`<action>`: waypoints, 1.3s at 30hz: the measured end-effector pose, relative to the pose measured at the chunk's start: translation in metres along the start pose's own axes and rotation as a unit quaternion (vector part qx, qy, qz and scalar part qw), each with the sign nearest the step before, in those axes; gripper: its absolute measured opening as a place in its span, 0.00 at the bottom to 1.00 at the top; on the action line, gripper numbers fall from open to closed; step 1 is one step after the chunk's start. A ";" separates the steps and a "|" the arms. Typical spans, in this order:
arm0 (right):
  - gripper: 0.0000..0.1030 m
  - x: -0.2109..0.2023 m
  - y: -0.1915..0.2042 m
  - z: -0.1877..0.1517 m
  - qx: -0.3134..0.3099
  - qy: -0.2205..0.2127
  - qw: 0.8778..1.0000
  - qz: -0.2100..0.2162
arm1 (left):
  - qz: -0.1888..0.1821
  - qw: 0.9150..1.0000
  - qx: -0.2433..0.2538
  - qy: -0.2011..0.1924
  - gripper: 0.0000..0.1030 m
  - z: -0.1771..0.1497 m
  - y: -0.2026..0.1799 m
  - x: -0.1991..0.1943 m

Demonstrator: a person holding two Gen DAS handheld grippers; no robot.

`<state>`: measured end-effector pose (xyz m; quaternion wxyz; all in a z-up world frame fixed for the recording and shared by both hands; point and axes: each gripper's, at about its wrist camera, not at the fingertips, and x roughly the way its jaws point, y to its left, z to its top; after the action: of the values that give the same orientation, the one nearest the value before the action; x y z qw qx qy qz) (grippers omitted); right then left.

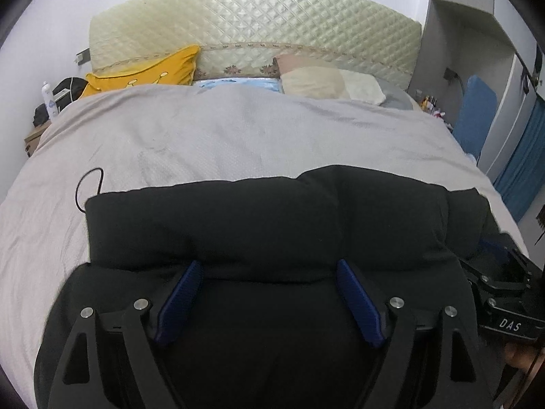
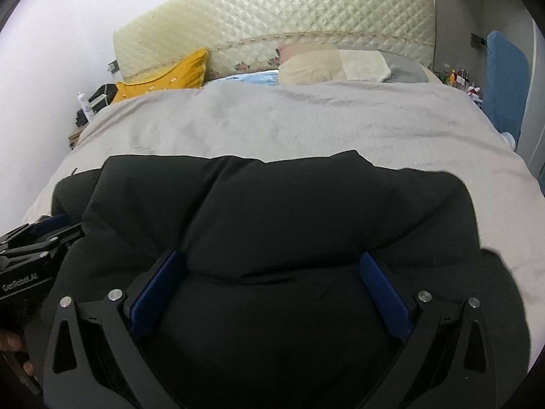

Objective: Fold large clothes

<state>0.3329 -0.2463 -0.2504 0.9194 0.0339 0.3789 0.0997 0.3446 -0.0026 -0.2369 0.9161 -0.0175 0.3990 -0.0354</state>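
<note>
A: Left wrist view first. The left claw [image 1: 269, 269] has its blue pads spread wide, nothing pinched between them. It sits over the black garment [image 1: 265, 225], which lies on the bed [image 1: 204, 129], near edge.

B: Garment state?

A: Puffy, looks like a padded jacket. Already doubled up into a thick rectangular bundle; a fold seam runs across just past the fingertips. Judging from that, folding is well along, maybe one more fold or a tidy left. Can't tell the exact count of folds.

B: Anything only this view shows?

A: A thin black cord [image 1: 89, 184] looping on the sheet off the bundle's left corner. Also the other tool's body at the right edge, but not whether its fingers are apart. Blue curtain [image 1: 521, 170] far right.

B: Right wrist view.

A: The right claw [image 2: 272, 266] also has its fingers well apart, gripping nothing, hovering over or resting on the same garment. The top edge of the bundle reads cleaner here, with a raised hump mid-edge and a lumpy right corner, so it isn't squared yet.

B: Exclusive to this view?

A: The left tool's body shows at the left edge. The blue board [image 2: 504, 78] by the wall shows fuller. The cord is nearly hidden, just a speck.

B: Shared background?

A: Quilted headboard [image 2: 272, 17], yellow pillow [image 2: 170, 78], beige pillow [image 2: 323, 64].
</note>
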 end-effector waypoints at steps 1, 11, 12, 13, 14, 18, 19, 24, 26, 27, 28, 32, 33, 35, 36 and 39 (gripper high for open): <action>1.00 0.002 0.001 -0.001 -0.002 -0.003 1.000 -0.001 | 0.005 1.000 0.003 -0.002 0.81 -0.001 -0.001 0.002; 1.00 0.016 0.012 -0.018 -0.043 -0.032 0.998 -0.018 | 0.038 0.999 0.025 -0.012 0.83 -0.016 -0.012 0.016; 1.00 0.016 0.012 -0.017 -0.042 -0.033 0.998 -0.018 | 0.040 0.999 0.026 -0.012 0.83 -0.016 -0.013 0.016; 1.00 0.016 0.011 -0.018 -0.041 -0.036 0.998 -0.016 | 0.042 0.999 0.028 -0.012 0.83 -0.017 -0.014 0.016; 1.00 0.014 0.009 -0.019 -0.038 -0.040 0.998 -0.013 | 0.043 0.999 0.029 -0.009 0.83 -0.017 -0.014 0.015; 1.00 0.006 0.006 -0.019 -0.033 -0.034 0.999 0.000 | 0.037 0.999 0.024 -0.007 0.83 -0.019 -0.009 0.007; 1.00 0.002 0.004 -0.018 -0.029 -0.033 0.999 0.006 | 0.034 0.999 0.023 -0.006 0.83 -0.019 -0.007 0.004; 1.00 -0.026 -0.010 -0.013 -0.025 -0.058 0.998 0.005 | 0.047 0.998 0.044 -0.011 0.83 -0.010 0.004 -0.019; 1.00 -0.036 -0.017 -0.009 -0.027 -0.069 0.997 0.003 | 0.068 0.997 0.031 -0.031 0.83 -0.004 0.018 -0.031; 1.00 -0.040 -0.022 -0.007 -0.027 -0.072 0.997 0.000 | 0.073 0.996 0.025 -0.035 0.83 -0.002 0.025 -0.034; 1.00 -0.044 -0.028 -0.006 -0.023 -0.073 0.997 -0.005 | 0.077 0.996 0.024 -0.035 0.83 -0.002 0.029 -0.034; 1.00 -0.044 -0.061 -0.005 0.004 -0.061 0.998 -0.020 | 0.146 0.989 0.033 -0.013 0.83 -0.006 0.043 -0.022; 1.00 -0.041 -0.068 -0.006 0.004 -0.054 0.998 -0.026 | 0.151 0.988 0.034 -0.009 0.83 -0.009 0.045 -0.017; 1.00 -0.033 -0.077 -0.009 0.004 -0.045 0.998 -0.032 | 0.132 0.991 0.025 0.002 0.83 -0.015 0.052 -0.009; 1.00 -0.026 -0.081 -0.011 0.007 -0.037 0.999 -0.032 | 0.126 0.992 0.019 0.002 0.83 -0.016 0.055 -0.007; 1.00 -0.010 -0.087 -0.017 0.022 -0.019 0.999 -0.014 | 0.108 0.994 0.000 -0.005 0.84 -0.026 0.062 -0.005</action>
<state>0.3277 -0.3335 -0.2679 0.9266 0.0505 0.3642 0.0783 0.3253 0.0598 -0.2551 0.9167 0.0256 0.3935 0.0643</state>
